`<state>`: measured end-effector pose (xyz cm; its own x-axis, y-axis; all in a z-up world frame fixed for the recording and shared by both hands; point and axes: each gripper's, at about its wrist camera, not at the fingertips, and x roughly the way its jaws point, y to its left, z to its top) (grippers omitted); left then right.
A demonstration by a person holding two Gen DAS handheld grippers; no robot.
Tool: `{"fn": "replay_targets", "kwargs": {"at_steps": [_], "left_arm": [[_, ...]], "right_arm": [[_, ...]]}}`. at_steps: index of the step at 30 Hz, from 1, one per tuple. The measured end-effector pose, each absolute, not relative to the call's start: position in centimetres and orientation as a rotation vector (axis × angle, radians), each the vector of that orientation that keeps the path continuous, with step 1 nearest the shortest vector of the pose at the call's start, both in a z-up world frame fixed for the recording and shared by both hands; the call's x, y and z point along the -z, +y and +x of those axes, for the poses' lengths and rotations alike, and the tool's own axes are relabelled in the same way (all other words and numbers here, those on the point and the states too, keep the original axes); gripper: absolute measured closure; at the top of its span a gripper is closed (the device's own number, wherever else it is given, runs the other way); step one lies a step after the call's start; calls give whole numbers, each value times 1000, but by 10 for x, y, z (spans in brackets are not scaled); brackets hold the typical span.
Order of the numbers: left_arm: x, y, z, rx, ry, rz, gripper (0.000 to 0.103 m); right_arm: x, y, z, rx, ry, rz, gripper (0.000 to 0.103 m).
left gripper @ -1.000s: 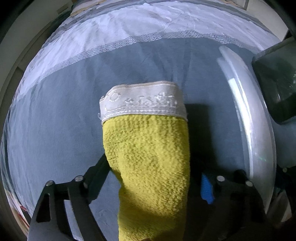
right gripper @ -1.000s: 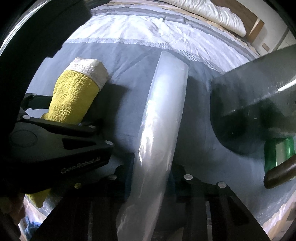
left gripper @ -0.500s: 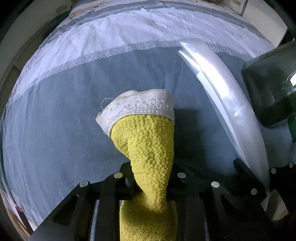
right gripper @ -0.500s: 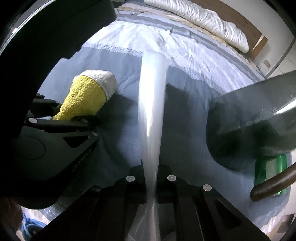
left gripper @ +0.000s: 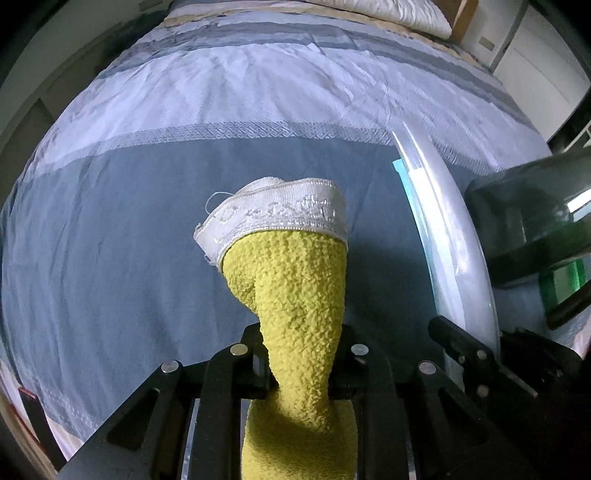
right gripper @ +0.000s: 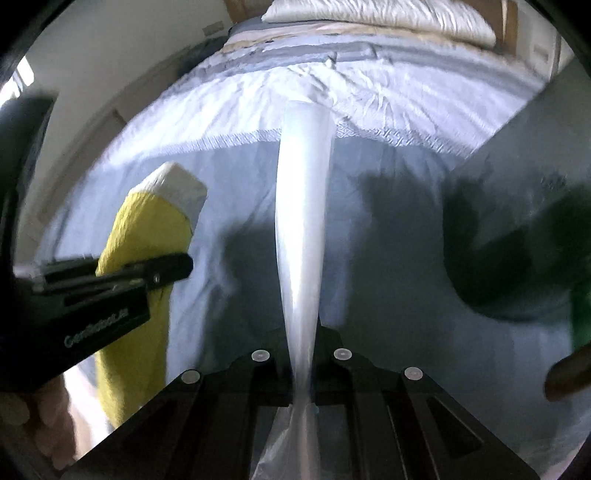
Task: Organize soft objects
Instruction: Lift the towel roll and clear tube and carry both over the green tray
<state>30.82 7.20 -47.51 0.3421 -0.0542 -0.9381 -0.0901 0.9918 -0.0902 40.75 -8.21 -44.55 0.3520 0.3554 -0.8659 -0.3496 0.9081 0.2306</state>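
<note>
A yellow terry towel (left gripper: 295, 295) with a white embroidered band at its far end is pinched in my left gripper (left gripper: 301, 365), which is shut on it and holds it above the blue-grey bedspread (left gripper: 110, 240). In the right wrist view the same yellow towel (right gripper: 144, 236) hangs at the left with the left gripper's black finger across it. My right gripper (right gripper: 301, 369) is shut on a translucent plastic bag (right gripper: 301, 221), squeezed into a narrow strip that stretches away from the jaws. That plastic bag (left gripper: 450, 236) curves along the right of the left wrist view.
A dark object with a green part (left gripper: 532, 221) lies on the bed at the right. White pillows (right gripper: 376, 14) and a wooden headboard stand at the far end. A hand (right gripper: 22, 410) shows at the lower left of the right wrist view.
Both grippers closed, the left on the yellow towel, the right on the plastic bag. Both then rose off the bedspread, and more of the bed has come into view.
</note>
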Motion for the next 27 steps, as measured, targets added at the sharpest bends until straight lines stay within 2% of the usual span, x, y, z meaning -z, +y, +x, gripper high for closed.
{"fn": "replay_targets", "kwargs": {"at_steps": [13, 27], "left_arm": [[436, 95, 283, -4, 1141, -259, 86], [336, 107, 246, 65, 1012, -305, 86]], "right_arm": [[399, -123, 403, -599, 996, 74, 99], [304, -179, 349, -645, 813, 182, 99]]}}
